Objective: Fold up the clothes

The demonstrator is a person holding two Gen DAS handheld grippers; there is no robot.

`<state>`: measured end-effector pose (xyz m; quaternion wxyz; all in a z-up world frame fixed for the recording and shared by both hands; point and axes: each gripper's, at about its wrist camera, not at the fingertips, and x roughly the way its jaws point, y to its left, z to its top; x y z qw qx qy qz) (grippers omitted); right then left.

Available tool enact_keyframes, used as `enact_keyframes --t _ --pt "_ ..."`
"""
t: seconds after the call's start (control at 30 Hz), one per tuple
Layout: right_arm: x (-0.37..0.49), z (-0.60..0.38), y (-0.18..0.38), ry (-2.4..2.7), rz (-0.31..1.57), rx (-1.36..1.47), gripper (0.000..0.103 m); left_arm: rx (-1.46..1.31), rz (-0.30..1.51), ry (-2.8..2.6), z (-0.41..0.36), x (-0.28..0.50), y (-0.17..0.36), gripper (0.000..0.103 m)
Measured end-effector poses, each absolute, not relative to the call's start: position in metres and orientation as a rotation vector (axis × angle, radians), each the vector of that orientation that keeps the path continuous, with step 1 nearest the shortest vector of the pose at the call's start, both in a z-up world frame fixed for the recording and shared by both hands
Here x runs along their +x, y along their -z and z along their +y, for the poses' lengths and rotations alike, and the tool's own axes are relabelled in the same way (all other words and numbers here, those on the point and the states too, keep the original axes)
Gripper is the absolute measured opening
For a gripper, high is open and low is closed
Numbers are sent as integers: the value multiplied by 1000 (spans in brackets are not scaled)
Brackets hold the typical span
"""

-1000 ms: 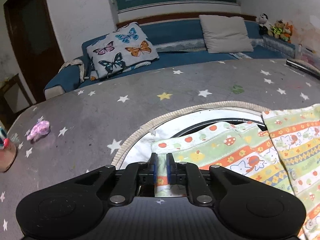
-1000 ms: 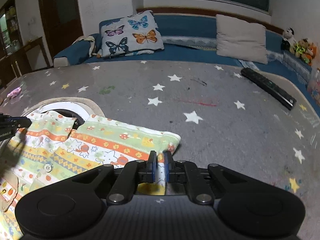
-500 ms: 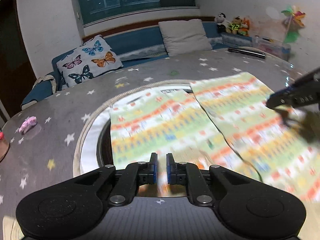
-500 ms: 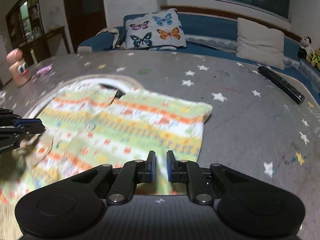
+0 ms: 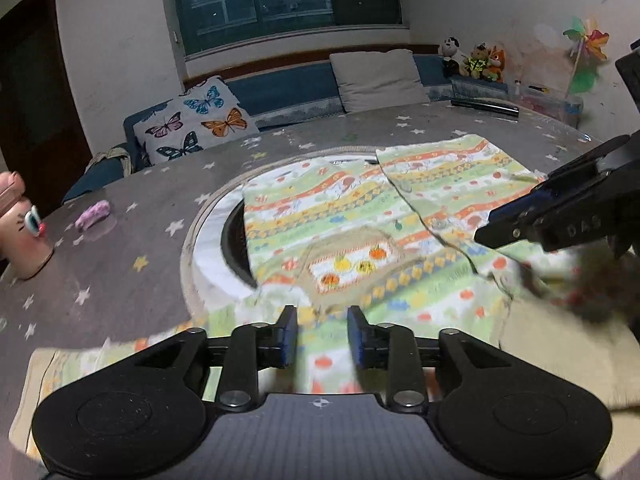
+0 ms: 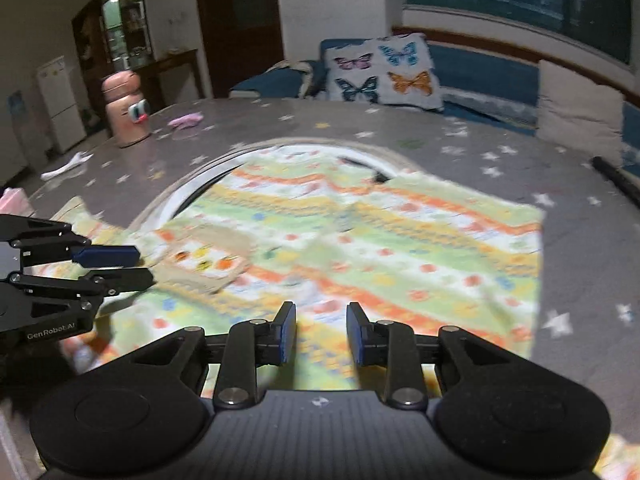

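A child's patterned garment (image 5: 360, 216) lay spread across the star-printed table (image 5: 132, 248), its striped green, orange and yellow cloth draped partly over a round white-rimmed inset (image 5: 208, 240) at the table's centre. The left gripper (image 5: 322, 334) hung over the near hem with its jaws apart and nothing between them; the right gripper (image 6: 321, 334) hovered above the other half of the cloth, its jaws likewise parted and empty. Each tool showed at the edge of the other's camera.

The fabric looked thin, soft and light, the sort that sags and wrinkles instead of holding a line, and it appeared to lie in two front panels that met along a buttoned seam (image 5: 440, 225), with a small patch pocket (image 5: 352, 260) sewn low on one side. Such cloth would likely slide easily on the smooth table and bunch if pushed, so a pinch at the hem corners or along an outer edge, one gripper to each side, seemed the surest hold for lifting it evenly into a fold. Beyond it stood a pink bottle (image 6: 126, 110), a small lilac scrap (image 5: 94, 214) and a dark remote (image 5: 484, 106), all well apart from the garment. A butterfly cushion (image 5: 192, 124) rested on the blue sofa behind.
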<state>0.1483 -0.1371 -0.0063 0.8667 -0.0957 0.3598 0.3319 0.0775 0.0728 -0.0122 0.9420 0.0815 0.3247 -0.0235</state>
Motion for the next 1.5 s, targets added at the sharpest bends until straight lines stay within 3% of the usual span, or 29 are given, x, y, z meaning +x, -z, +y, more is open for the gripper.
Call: enact_keyframes --t 0.3,0.57,0.8,0.87,0.9,0.93,1.0,1.23,1.4,1.5 --pt "96 -140 6 -723 726 -317 27 134 626 70 68 51 3 32" --pt "59 -148 -16 -826 748 -221 27 248 622 142 45 36 15 31" --pt "40 -131 0 -871 765 -256 27 253 589 136 49 27 4 32" --pt "35 -130 1 -867 743 -278 22 233 577 141 48 31 0 32" --pt "33 -129 1 -865 732 -290 11 221 573 145 48 34 -1 32" --pt "31 -130 -1 -863 731 -286 6 212 571 151 47 36 -2 32" --pt "30 -134 -4 -855 730 -277 3 207 588 170 42 39 4 31" --pt "32 -139 -11 -840 732 -245 4 223 599 232 29 26 16 28" --pt "33 -138 -11 -843 738 -232 14 231 597 238 29 16 20 30" --pt "34 -136 -11 -845 742 -225 15 244 593 239 26 11 20 30"
